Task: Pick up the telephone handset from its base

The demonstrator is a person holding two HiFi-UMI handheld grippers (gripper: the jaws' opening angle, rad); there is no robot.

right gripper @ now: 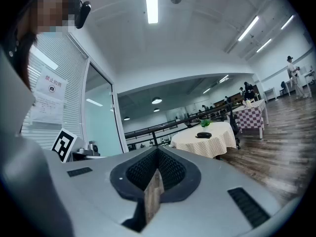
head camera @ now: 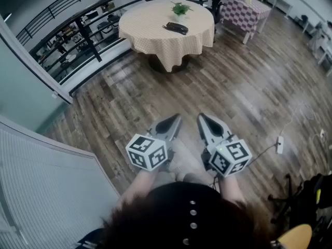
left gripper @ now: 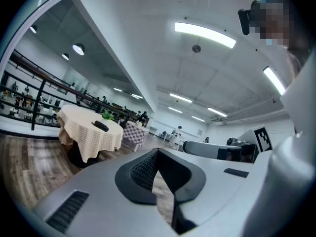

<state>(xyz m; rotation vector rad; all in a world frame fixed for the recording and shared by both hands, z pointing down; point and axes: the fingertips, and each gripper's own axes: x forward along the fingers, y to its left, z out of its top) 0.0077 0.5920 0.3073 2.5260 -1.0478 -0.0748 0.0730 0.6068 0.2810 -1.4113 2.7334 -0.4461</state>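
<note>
A black telephone [head camera: 176,28] with its handset on the base lies on a round table with a checked cloth [head camera: 155,40], far ahead across the wooden floor. A small green plant [head camera: 180,8] stands behind it. My left gripper [head camera: 176,119] and right gripper [head camera: 201,118] are held side by side close to my body, well short of the table. Both have their jaws shut with nothing between them. The left gripper view shows the telephone [left gripper: 100,126] small at the left. In the right gripper view the telephone [right gripper: 203,135] lies a little right of the middle.
A second table with a purple checked cloth [head camera: 244,9] stands at the back right. A black railing [head camera: 67,30] runs along the left behind the round table. Blinds [head camera: 46,180] close off the near left. A power strip [head camera: 279,144] with its cable lies on the floor at the right.
</note>
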